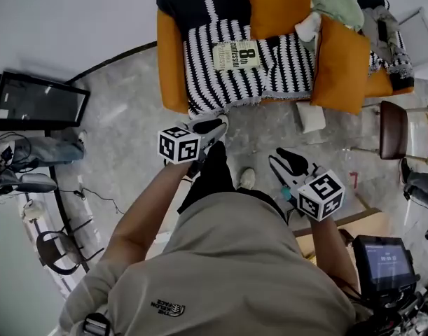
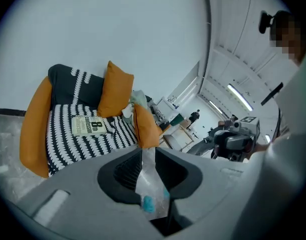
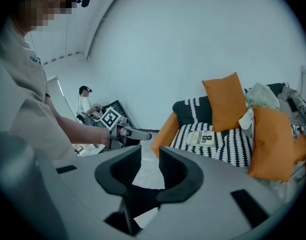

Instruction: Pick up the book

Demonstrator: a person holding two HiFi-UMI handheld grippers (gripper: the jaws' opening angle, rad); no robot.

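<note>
With the book (image 1: 236, 55) lying flat on the sofa's (image 1: 170, 54) striped throw (image 1: 287, 65), well apart from the left gripper (image 1: 215, 126) and right gripper (image 1: 281, 162), both held unclenched and empty, soft fabric could be pinched with its cover.

Beige short-sleeved tee (image 1: 221, 271) fills the view, with a small dark logo (image 1: 167, 306) printed on it. Black trousers (image 1: 212, 177) below, and one pale shoe (image 1: 247, 178) peeking out. Left claw (image 1: 215, 124) and right claw (image 1: 282, 159) are both grey-bodied with black hollows round the jaws. Each carries a white cube with black square markers: left cube (image 1: 178, 144), right cube (image 1: 321, 196).
</note>
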